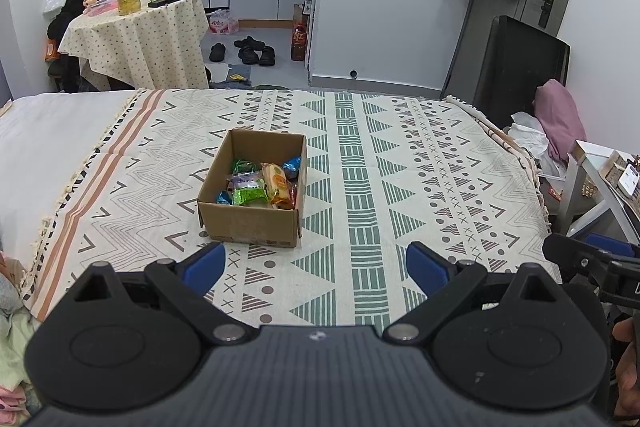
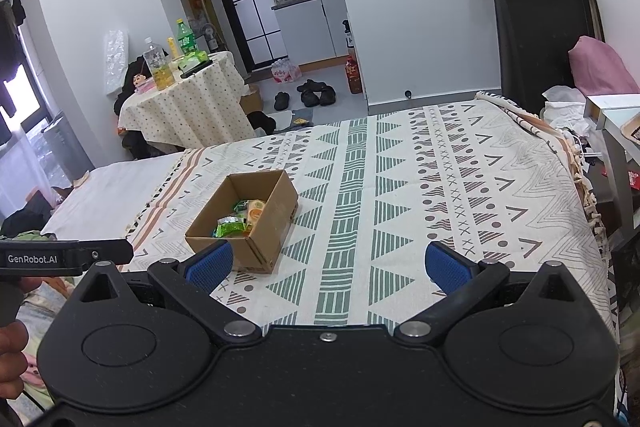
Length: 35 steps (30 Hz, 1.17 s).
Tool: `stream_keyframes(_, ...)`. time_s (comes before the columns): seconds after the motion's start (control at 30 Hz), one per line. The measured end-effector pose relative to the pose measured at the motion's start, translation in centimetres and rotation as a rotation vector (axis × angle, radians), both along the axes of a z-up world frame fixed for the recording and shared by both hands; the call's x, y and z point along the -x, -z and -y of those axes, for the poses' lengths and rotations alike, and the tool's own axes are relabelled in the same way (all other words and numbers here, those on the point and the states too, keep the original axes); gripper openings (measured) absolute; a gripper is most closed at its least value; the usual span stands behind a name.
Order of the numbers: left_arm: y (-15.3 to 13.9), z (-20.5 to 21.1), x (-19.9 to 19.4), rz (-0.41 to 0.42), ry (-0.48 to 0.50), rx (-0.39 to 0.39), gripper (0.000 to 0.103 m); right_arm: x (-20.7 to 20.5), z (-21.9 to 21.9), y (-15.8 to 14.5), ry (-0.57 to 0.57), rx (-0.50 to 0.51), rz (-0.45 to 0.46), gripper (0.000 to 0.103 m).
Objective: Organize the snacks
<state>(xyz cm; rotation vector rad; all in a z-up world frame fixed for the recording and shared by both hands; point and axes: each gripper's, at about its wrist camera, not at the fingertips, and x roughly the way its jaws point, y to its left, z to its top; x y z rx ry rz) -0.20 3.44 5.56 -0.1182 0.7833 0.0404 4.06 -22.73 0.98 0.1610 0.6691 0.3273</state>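
Observation:
An open cardboard box [image 1: 248, 227] stands on the patterned blanket [image 1: 360, 187]. It holds several wrapped snacks [image 1: 260, 183] in green, blue, purple and orange. The box also shows in the right wrist view [image 2: 272, 223], with snacks [image 2: 236, 223] inside. My left gripper [image 1: 316, 267] is open and empty, held above the blanket just in front of the box. My right gripper [image 2: 328, 267] is open and empty, with the box ahead of its left finger. Part of the other gripper shows at each view's edge.
A small round table [image 1: 136, 31] with bottles stands beyond the bed at the left. Shoes [image 1: 248, 51] lie on the floor. A black panel [image 1: 516, 67] and pink cloth [image 1: 556, 115] are at the right, beside a side table [image 1: 600, 171].

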Motion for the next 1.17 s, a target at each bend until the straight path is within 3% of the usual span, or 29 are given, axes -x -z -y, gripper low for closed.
stream_keyframes(1.17,0.65,0.11,0.06,-0.009,0.001,0.004,0.097,-0.09,0.34,0.29,0.005,0.004,-0.007,0.103)
